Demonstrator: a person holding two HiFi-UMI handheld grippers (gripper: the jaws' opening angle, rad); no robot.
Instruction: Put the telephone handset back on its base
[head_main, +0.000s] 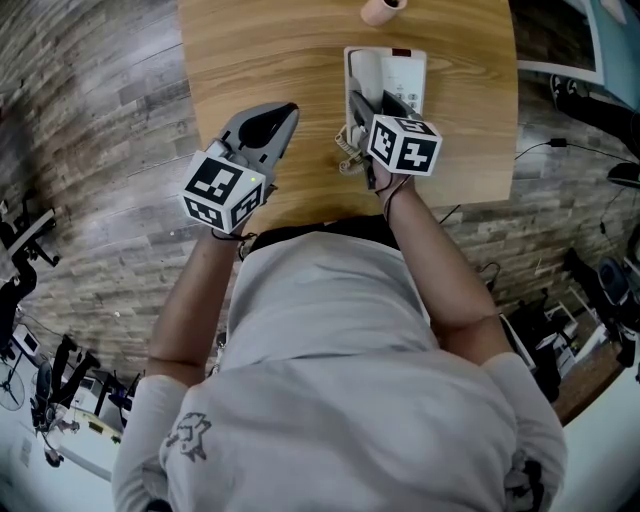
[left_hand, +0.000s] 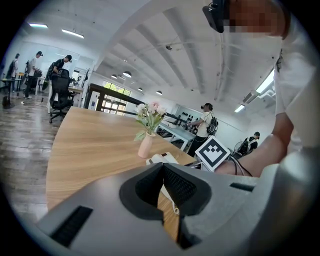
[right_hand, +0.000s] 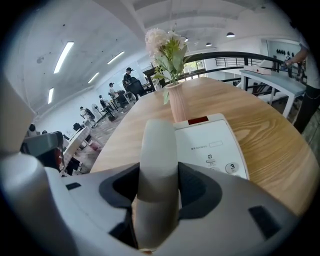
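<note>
Over the left side of the base (right_hand: 212, 145), a flat white unit with a red strip at its far end and a round key marked 3, the handset (right_hand: 159, 150) runs lengthwise as a smooth, off-white, rounded bar; whether it touches the base I cannot tell. The right gripper (right_hand: 159, 186) clamps it across the middle, dark pads pressed on both sides. The left gripper (left_hand: 162, 167) hangs over the bare wooden table (head_main: 250, 50), jaws together with nothing between them, and a pink vase (right_hand: 177, 102) of flowers stands just beyond the base.
</note>
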